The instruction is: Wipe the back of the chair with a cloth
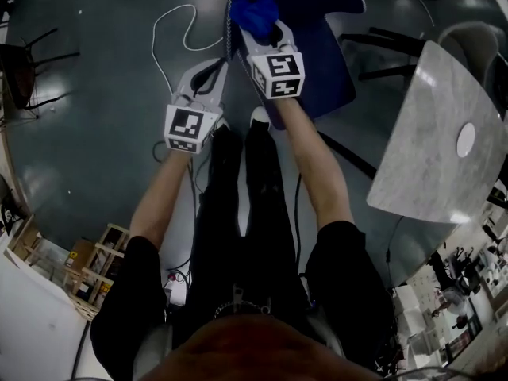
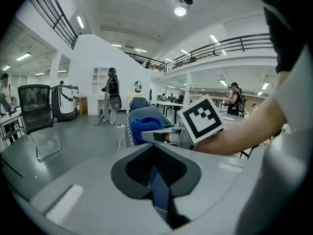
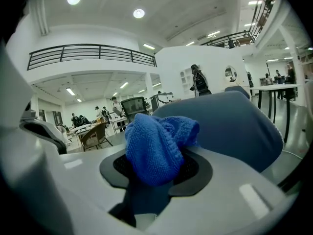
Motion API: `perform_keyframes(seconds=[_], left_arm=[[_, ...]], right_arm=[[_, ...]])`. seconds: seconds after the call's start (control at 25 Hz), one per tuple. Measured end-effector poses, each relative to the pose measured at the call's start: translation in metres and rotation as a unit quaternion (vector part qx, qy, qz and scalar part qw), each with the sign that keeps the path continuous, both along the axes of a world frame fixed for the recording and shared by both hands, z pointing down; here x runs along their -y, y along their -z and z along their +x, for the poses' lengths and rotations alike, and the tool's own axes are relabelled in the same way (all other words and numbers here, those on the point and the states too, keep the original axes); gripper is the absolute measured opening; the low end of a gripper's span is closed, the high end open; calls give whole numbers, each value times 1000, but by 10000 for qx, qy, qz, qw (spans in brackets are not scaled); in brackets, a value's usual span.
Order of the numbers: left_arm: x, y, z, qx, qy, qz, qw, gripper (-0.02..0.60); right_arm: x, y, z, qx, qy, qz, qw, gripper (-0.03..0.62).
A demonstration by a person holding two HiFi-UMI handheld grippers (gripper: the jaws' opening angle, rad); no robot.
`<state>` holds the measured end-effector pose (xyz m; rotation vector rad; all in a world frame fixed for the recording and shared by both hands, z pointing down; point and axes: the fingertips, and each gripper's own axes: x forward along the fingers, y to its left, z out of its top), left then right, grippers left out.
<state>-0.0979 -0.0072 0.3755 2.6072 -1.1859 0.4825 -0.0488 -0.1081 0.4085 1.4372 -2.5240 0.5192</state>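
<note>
A crumpled blue microfibre cloth (image 3: 154,148) is being clamped between the fingers of the right gripper (image 1: 266,32). Its lower folds are being pinched tight while the loose bunch is bulging out ahead of the tips. The cloth is being pressed at the top edge of the blue upholstered chair back (image 1: 325,50), near the corner with the white-stitched seam. In the right gripper view the padded back is rising just behind and to the right of the bunch, touching it or very nearly so.

The left gripper (image 1: 218,68) is being held just beside the chair's stitched side edge, above the grey floor (image 1: 95,78). Its fingers are being held almost together, with only a narrow slit between them, and nothing is being gripped. Only a strip of the chair's fabric is being glimpsed through the slit, beyond the tips.

By the look of it, the wiping is being started at one top corner. For the stroke to be done well, the bunch of cloth, not the hard fingertips, should be laid flat against the fabric. Steady, overlapping passes should then be carried across the back and down it, with the grip firm enough that the cloth is not dragged loose. The chair may be shifted by the pressure, so it could be steadied by the free left gripper.
</note>
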Motion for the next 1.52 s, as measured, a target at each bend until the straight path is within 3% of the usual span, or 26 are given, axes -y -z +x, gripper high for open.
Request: perform_keyframes(seconds=[0.68,1.52], left_arm=[[-10,-43,-1,135,-37,-325,9994,11],[-18,-68,-14,295,-9,-540,9981,11]], right_arm=[[-19,-84,11,-619,221,-407,9970,118],[-48,-192,5,-1039,476,-1512,9819,115]])
